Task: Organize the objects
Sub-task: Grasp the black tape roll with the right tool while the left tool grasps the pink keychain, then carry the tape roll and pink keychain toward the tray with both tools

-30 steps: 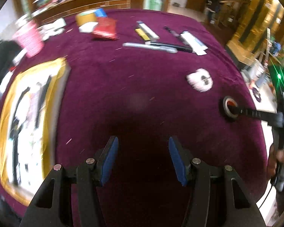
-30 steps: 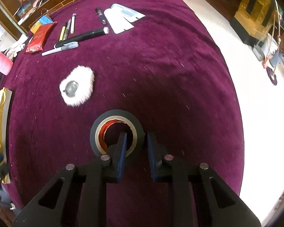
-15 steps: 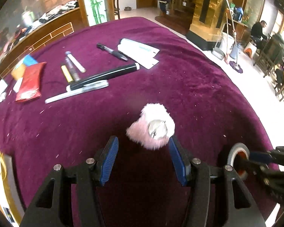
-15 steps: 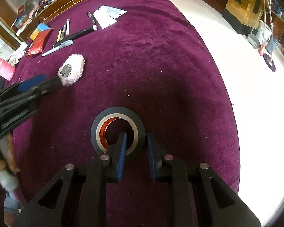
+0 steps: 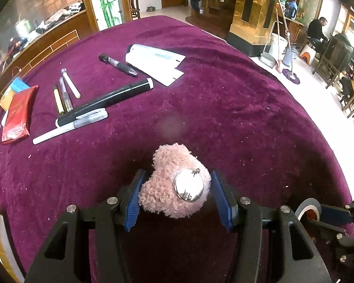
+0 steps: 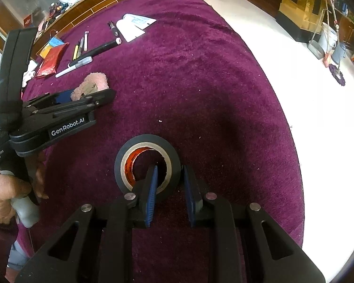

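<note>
- Your left gripper [image 5: 177,198] is spread wide around the pink plush puff [image 5: 174,184], one blue pad on each side; the left pad looks to brush the fluff, the right pad stands just clear. Nothing is clamped yet.
- The puff lies on the purple tabletop [image 5: 236,108], near its front edge, with its round metal disc [image 5: 189,187] facing up and toward you.
- Squeeze slowly and evenly. The pile is soft and will give, so judge the hold by the body under the fluff, not by first contact.
- Keep the pads low enough to catch the puff's middle; a grip on the top curls alone would likely slip when you lift.
- Your right gripper [image 6: 169,188] is pinched on the wall of the black tape roll [image 6: 145,162], left finger inside the core, right finger outside, the roll lying flat on the tabletop.
- Hold that pinch square; a tilt could let the roll pivot.
- The pens and markers [image 5: 101,101], white sachets [image 5: 155,61] and red packet [image 5: 17,115] lie well apart at the far side, so your lift path looks free.
- Lift both straight up before carrying anything across.
</note>
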The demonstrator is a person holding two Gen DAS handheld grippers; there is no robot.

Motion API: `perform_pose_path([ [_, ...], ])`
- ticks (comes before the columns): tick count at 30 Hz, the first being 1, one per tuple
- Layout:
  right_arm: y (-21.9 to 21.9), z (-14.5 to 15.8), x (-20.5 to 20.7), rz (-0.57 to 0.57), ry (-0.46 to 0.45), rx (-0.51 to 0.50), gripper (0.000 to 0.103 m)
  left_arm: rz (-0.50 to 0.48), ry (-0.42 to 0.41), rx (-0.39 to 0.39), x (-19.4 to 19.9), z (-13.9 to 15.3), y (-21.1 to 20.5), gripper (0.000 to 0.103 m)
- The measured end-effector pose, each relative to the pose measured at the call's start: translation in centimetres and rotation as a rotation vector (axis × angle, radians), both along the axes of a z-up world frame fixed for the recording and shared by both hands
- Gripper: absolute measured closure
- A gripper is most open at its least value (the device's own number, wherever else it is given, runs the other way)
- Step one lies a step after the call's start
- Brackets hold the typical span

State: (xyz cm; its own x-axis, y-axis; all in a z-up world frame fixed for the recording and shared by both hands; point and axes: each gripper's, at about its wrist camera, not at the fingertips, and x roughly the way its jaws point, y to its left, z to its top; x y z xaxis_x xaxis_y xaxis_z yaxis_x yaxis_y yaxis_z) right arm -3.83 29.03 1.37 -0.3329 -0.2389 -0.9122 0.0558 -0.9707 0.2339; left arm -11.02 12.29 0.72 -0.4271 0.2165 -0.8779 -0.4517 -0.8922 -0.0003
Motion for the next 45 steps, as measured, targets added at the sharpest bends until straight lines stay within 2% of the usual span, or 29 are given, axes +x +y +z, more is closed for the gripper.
perform_pose_path([
  [1,0.0,0.0,0.0,-0.002,0.004,0.0,0.083,0.003,-0.004,0.004,0.0,0.0,0.0,0.055],
  [3,-0.1,0.0,0.1,-0.002,0.012,0.005,0.082,0.013,-0.005,0.015,0.1,0.2,-0.2,0.065],
  [6,-0.2,0.0,0.1,0.002,0.019,0.011,0.081,0.021,-0.019,0.039,0.2,0.4,-0.5,0.07],
  [11,-0.3,0.0,0.1,0.006,0.015,0.004,0.076,0.025,-0.049,0.077,0.4,0.5,-0.8,0.069],
  [15,-0.9,0.0,-0.2,0.02,-0.001,0.016,0.065,0.03,-0.017,0.048,0.9,0.3,0.1,0.065],
  [17,-1.3,0.0,-0.4,0.03,-0.009,0.036,0.064,0.025,0.008,0.024,1.3,0.2,0.7,0.061],
  [20,-1.2,0.0,-0.5,0.024,-0.025,0.028,0.064,0.032,0.014,0.024,1.6,0.2,0.8,0.061],
  [23,-1.2,0.0,-0.7,0.026,-0.029,0.031,0.064,0.037,0.0,0.028,1.8,0.5,0.4,0.073],
  [27,-1.5,-0.1,-1.0,0.026,-0.02,0.066,0.065,0.056,-0.032,0.077,2.5,0.8,-0.9,0.077],
  [30,-2.0,-0.1,-1.2,0.036,0.004,0.117,0.066,0.081,-0.052,0.119,3.4,1.2,-2.1,0.077],
  [32,-2.5,-0.2,-1.1,0.051,0.031,0.174,0.078,0.092,-0.059,0.14,4.1,1.6,-2.7,0.077],
  [34,-2.6,-0.2,-0.9,0.065,0.061,0.205,0.081,0.1,-0.061,0.153,4.6,1.9,-3.1,0.077],
  [37,-2.0,-0.1,-0.9,0.051,0.061,0.166,0.088,0.103,-0.057,0.165,5.6,2.4,-3.6,0.077],
  [39,-1.3,0.0,-0.9,0.035,0.046,0.127,0.089,0.102,-0.054,0.173,6.4,2.8,-3.9,0.077],
  [45,-1.3,0.2,-0.1,0.03,0.036,0.116,0.09,0.108,-0.054,0.174,8.4,3.3,-5.0,0.077],
])
